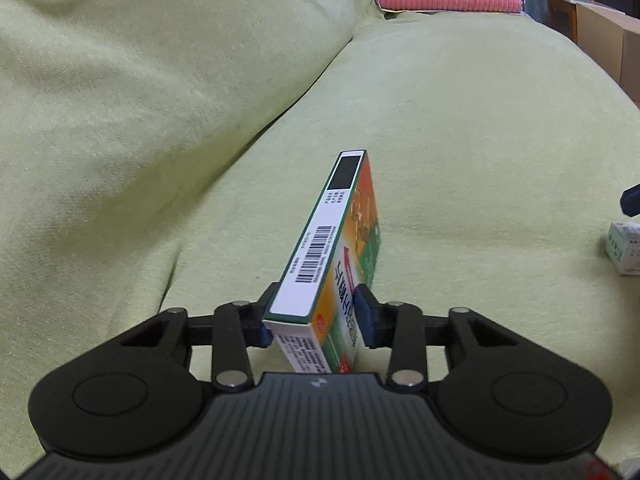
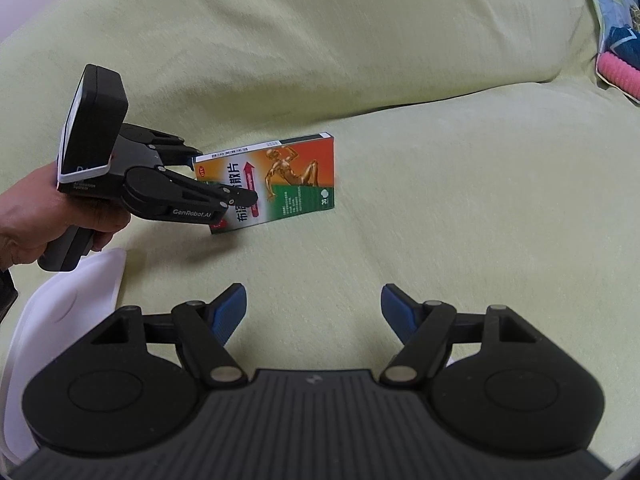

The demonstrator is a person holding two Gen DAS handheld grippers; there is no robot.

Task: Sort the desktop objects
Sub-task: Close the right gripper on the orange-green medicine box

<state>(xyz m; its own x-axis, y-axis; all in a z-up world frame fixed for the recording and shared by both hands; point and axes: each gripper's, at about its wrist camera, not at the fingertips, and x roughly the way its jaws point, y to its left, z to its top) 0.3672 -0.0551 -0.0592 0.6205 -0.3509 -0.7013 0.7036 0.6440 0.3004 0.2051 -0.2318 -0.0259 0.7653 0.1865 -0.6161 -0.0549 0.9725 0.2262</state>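
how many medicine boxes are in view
2: an orange-green box standing on edge on the sofa between the left gripper fingers, and a pale box cut off at the right edge. Others may lie out of frame.

Two matching sets of tongs are seen. The right tongs [image 2: 312, 312] are built of matte black plastic: a ribbed centre plate, round housings on either side, silver rivets at the linkage joints, blue pads on the fingers [image 2: 230, 312]. On the left tongs [image 2: 236, 190], "GenRobot.AI" is printed in white, and a black block with a pale edge is mounted above the grey pistol handle.
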